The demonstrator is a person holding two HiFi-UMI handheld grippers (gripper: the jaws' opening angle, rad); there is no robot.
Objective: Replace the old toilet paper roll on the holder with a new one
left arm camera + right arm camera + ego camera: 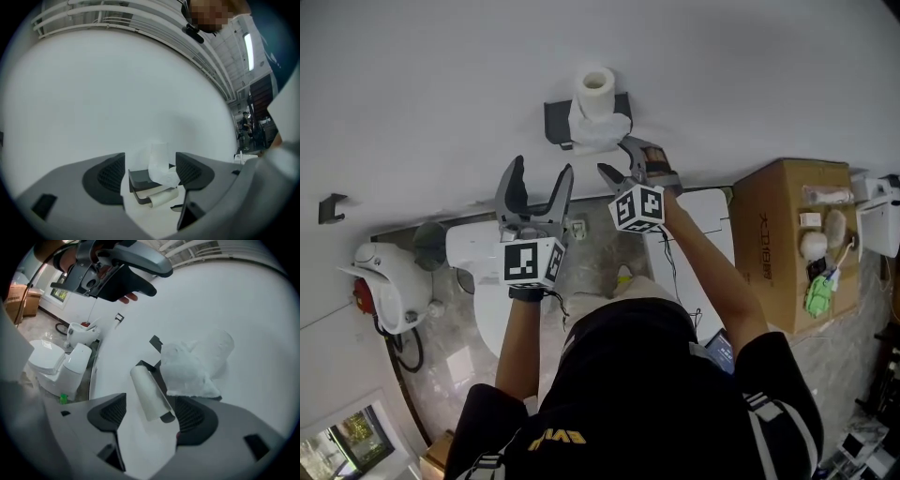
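Your left tongs [542,169] are spread wide with nothing between them, held level and short of the dark holder [555,120] on the white wall [431,84]. Your right tongs [617,157] are also spread, close up to the holder, and the thin old roll [149,394] on its bar shows in their gap, not pinched. The new roll [596,89] stands upright on the holder's top shelf, with loose paper [187,373] drooping from it.

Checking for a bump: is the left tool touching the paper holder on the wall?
Apart. In the left gripper view the holder sits well beyond the left tool's open jaws, with bare wall showing on either side of it.
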